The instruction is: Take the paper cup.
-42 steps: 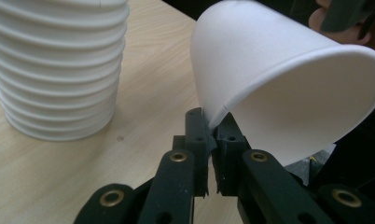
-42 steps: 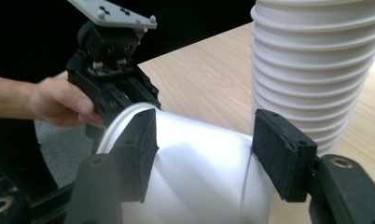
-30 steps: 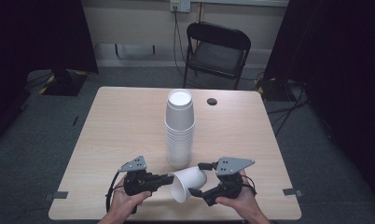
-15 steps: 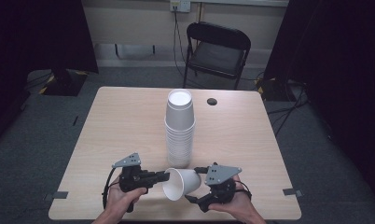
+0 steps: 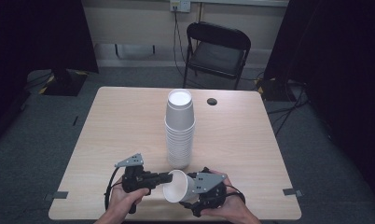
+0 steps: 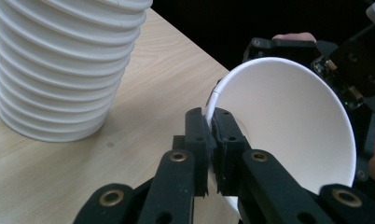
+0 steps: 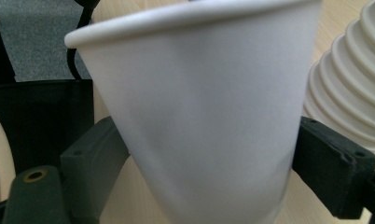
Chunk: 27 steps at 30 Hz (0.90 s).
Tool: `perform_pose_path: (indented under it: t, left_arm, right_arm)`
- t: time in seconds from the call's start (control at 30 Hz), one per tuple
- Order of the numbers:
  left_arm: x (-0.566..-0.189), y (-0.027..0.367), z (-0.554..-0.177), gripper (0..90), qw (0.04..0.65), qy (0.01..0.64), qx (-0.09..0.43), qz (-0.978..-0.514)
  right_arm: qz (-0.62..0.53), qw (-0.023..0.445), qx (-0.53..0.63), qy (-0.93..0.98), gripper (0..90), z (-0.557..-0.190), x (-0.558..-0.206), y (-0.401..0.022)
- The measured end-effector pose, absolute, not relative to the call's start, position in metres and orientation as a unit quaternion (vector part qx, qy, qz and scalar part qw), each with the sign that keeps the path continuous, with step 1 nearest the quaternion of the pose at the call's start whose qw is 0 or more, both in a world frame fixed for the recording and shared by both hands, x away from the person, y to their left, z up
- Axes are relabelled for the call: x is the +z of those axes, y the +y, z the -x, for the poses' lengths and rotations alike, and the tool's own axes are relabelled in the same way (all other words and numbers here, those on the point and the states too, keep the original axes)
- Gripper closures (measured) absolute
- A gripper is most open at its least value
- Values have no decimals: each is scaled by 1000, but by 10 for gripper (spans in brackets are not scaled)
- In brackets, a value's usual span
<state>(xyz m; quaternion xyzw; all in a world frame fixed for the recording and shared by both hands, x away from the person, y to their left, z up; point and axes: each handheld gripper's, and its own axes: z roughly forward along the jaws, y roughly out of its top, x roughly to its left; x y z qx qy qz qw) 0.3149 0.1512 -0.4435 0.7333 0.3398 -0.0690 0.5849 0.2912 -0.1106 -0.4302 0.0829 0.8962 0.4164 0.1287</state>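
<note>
A single white paper cup lies on its side just above the table's front edge, held between both grippers. In the left gripper view my left gripper is shut on the cup's rim, one jaw inside and one outside. From the other side, my right gripper clamps the cup's body. In the right gripper view its jaws press both sides of the cup wall. A tall stack of upside-down white cups stands mid-table, just behind the held cup.
A small black round object lies on the wooden table behind the stack, near the far edge. Beyond the table stands a black folding chair. The stack's ribbed rims sit close to the right jaw.
The right gripper and the cup have shifted left and slightly toward the front edge. The cup's mouth now faces more to the front left. The left gripper has barely moved.
</note>
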Motion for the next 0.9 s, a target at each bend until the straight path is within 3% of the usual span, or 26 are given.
perform_pose_path:
  t: [0.27,0.9]
  left_arm:
    - [-443,153,-314,818,593,343,-57,-727]
    - [-443,140,-312,854,565,346,-66,-746]
  right_arm:
    - [-97,115,436,887,174,-291,-430,-111]
    - [-85,130,422,893,132,-287,-435,-96]
